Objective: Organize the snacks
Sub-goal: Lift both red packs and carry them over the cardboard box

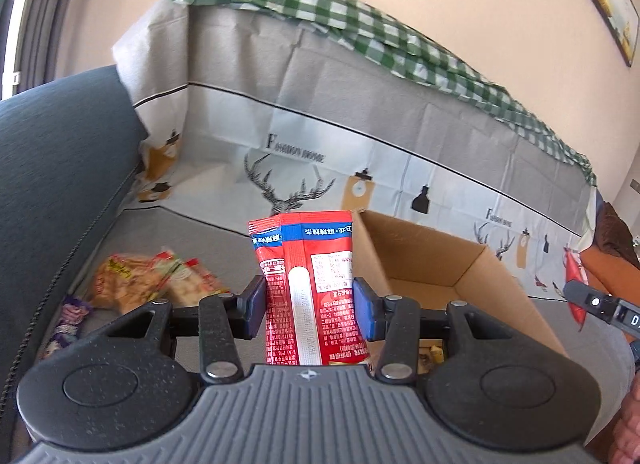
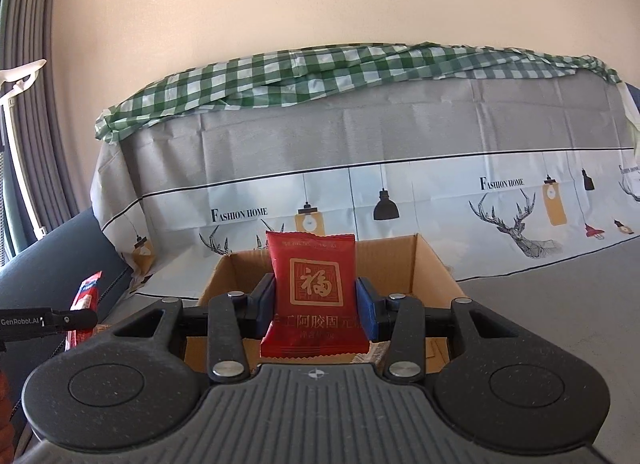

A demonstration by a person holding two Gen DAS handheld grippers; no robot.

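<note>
Both my tongs are loaded: left tongs (image 1: 310, 300) pinching a tall red-and-white foil snack sachet with blue band (image 1: 310, 264), held upright just beside the near-left corner of the open brown cardboard box (image 1: 440, 260); right tongs (image 2: 316, 306) pinching a flat dark-red square snack packet with gold seal print (image 2: 314, 296), upright in front of the same box (image 2: 432, 264), above its near edge. Neither is dropped in yet. Box interior mostly hidden; something small lies at its bottom, can't tell what. Left to do: a loose pile of yellow-orange crinkly snack bags (image 1: 148, 280) plus a purple wrapper (image 1: 70, 314) on the grey sofa seat (image 1: 192, 232). Judging by that, roughly midway.
</note>
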